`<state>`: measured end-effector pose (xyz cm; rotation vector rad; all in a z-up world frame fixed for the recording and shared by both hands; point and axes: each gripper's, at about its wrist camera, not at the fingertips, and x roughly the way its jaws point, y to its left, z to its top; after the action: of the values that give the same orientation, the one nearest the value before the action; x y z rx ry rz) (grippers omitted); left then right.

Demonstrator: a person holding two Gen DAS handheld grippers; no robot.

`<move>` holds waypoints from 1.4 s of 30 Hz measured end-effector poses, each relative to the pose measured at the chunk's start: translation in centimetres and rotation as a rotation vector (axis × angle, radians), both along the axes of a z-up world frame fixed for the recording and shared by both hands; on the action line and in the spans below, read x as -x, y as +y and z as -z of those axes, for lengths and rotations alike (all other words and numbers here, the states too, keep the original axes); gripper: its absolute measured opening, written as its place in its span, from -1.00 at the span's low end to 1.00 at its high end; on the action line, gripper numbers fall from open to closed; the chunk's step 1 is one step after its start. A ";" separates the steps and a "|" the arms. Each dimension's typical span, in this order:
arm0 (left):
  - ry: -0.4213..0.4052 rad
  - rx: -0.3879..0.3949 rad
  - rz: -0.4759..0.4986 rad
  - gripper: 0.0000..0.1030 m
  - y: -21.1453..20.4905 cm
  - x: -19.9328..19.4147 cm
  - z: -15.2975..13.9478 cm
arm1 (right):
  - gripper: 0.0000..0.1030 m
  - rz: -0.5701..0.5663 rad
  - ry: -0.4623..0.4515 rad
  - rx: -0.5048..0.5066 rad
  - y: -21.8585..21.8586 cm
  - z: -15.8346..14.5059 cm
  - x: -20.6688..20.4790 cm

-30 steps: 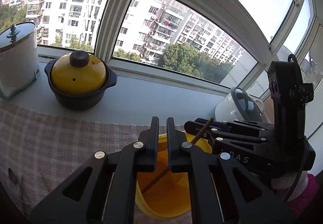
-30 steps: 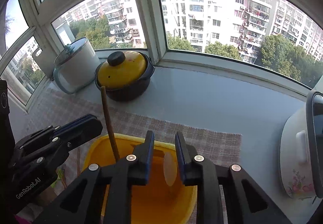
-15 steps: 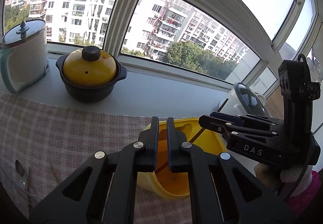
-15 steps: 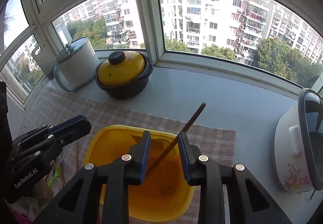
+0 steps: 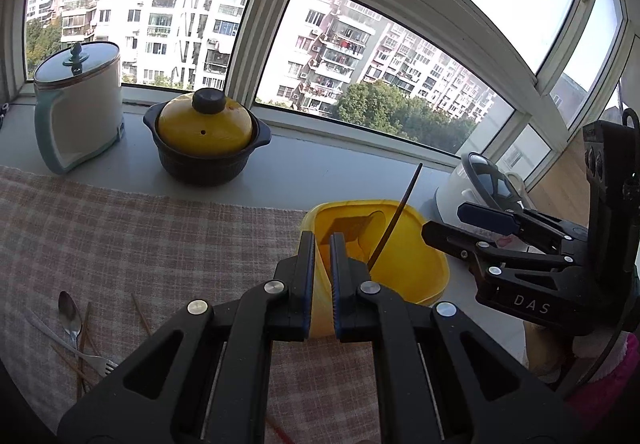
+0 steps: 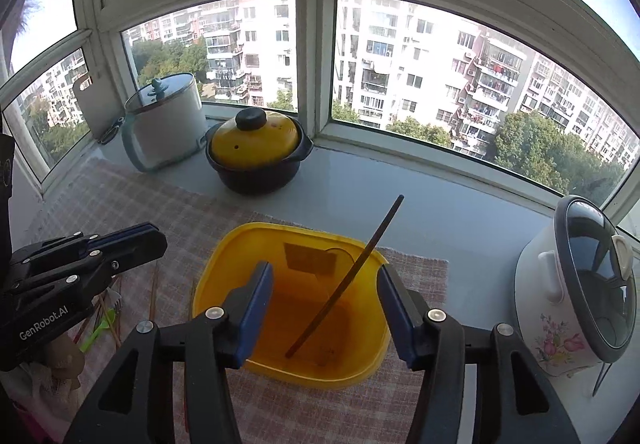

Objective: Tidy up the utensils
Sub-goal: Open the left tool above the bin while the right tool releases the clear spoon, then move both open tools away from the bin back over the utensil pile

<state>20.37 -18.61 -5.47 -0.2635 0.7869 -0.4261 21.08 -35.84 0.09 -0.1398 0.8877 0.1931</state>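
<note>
A yellow plastic bin (image 6: 224,264) stands on the checked cloth; it also shows in the left wrist view (image 5: 424,276). A brown chopstick (image 6: 352,276) leans inside it, tip against the right rim; the left wrist view shows it too (image 5: 394,222). My right gripper (image 6: 326,306) is open and empty above the bin. My left gripper (image 5: 319,284) is shut and empty, left of the bin. A spoon (image 5: 69,314), a fork (image 5: 88,358) and several chopsticks (image 5: 140,318) lie on the cloth at the left.
A yellow-lidded black pot (image 6: 256,152) and a white kettle (image 6: 164,124) stand on the sill behind. A white rice cooker (image 6: 580,284) stands at the right. The checked cloth (image 5: 120,236) covers the counter. A green plastic utensil (image 6: 94,332) lies under the left gripper.
My right gripper has opened and drawn back; the chopstick it held now leans free in the bin. My left gripper has pulled back and left, bringing the loose utensils into view.
</note>
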 end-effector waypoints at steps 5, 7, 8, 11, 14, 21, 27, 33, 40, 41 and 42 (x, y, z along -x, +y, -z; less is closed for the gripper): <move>0.010 -0.022 0.003 -0.91 1.3 1.5 0.2 | 0.47 -0.005 -0.042 0.029 0.8 -0.7 2.3; 0.015 -0.031 0.000 -0.90 1.9 2.1 0.3 | 0.55 -0.007 -0.058 0.041 1.2 -0.9 2.8; 0.017 -0.035 -0.004 -0.89 2.3 2.4 0.3 | 0.60 -0.009 -0.065 0.046 1.4 -0.9 3.2; 0.016 -0.046 -0.020 -0.56 3.5 3.1 0.3 | 0.67 -0.016 -0.077 0.050 2.1 -1.1 3.8; 0.012 -0.040 -0.049 -0.38 5.4 3.9 0.3 | 0.71 -0.023 -0.077 0.043 2.6 -1.0 4.2; 0.035 -0.104 -0.103 -0.19 10.0 5.2 1.2 | 0.72 -0.027 -0.099 0.051 3.8 -0.5 5.2; 0.116 -0.144 -0.176 -0.19 15.3 6.0 3.4 | 0.73 -0.047 -0.087 -0.011 4.5 0.4 5.7; 0.215 -0.135 -0.236 -0.19 20.1 7.0 6.2 | 0.73 -0.107 -0.066 -0.007 6.0 1.5 6.1; 0.296 -0.125 -0.226 -0.20 22.2 8.1 9.2 | 0.73 -0.179 0.000 -0.013 8.2 3.8 6.9; 0.309 -0.123 -0.217 -0.20 22.3 8.2 9.6 | 0.72 -0.185 0.016 -0.020 8.5 4.2 6.9; 0.320 -0.122 -0.209 -0.19 22.3 8.3 10.0 | 0.72 -0.188 0.030 -0.026 8.6 4.6 6.9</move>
<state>12.05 3.66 -15.45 -0.3001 1.0830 -0.1381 14.14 -27.21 -4.47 -0.1970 0.9021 0.3821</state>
